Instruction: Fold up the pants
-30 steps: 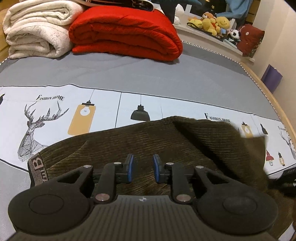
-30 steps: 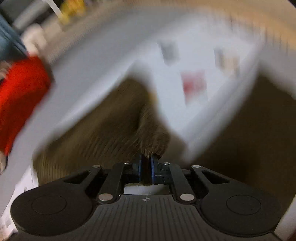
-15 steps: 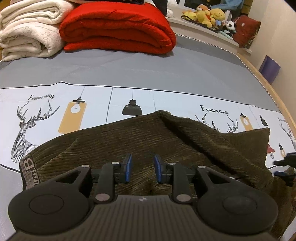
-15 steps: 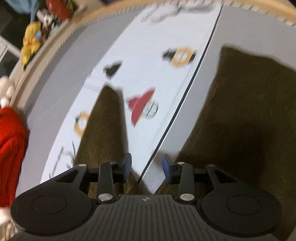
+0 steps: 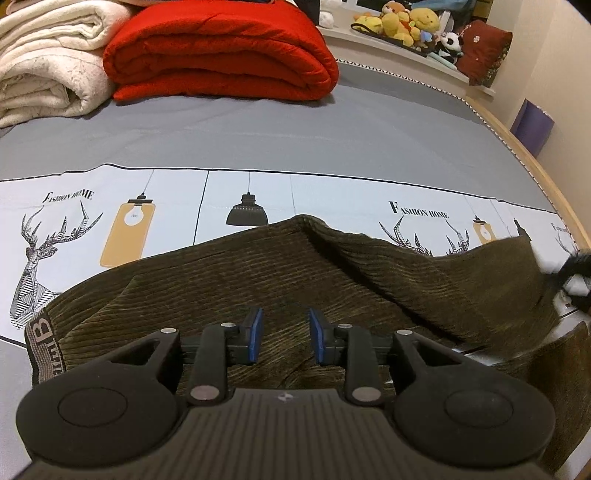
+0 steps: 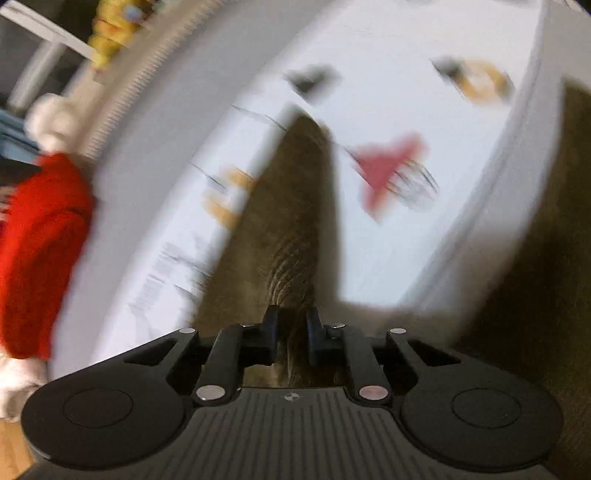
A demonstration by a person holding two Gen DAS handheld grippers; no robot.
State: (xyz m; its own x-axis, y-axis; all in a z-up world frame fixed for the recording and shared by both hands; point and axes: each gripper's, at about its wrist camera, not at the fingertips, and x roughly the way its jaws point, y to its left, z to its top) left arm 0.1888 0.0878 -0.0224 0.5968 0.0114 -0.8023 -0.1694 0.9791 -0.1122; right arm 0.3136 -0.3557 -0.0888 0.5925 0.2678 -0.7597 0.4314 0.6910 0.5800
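Note:
Dark olive corduroy pants (image 5: 258, 280) lie crumpled on the bed, their waistband (image 5: 42, 332) with a letter B at the left. My left gripper (image 5: 284, 325) hovers just above the middle of the pants, open, with nothing pinched between its blue pads. The right wrist view is blurred by motion. In it my right gripper (image 6: 291, 317) has its jaws closing on a fold of the pants (image 6: 288, 221), and wrinkles radiate from the pads. More of the cloth lies at the right edge (image 6: 546, 258).
The bed has a grey sheet (image 5: 295, 129) with a white printed band. A folded red quilt (image 5: 221, 51) and white blankets (image 5: 44, 62) lie at the far end. Plush toys (image 5: 406, 22) sit on a ledge behind, and the wooden bed edge (image 5: 554, 184) curves along the right.
The right gripper let go of the cloth, stood open over the sheet, then closed on a fold of the pants again. The left gripper's jaws widened slightly and came a little closer to the pants.

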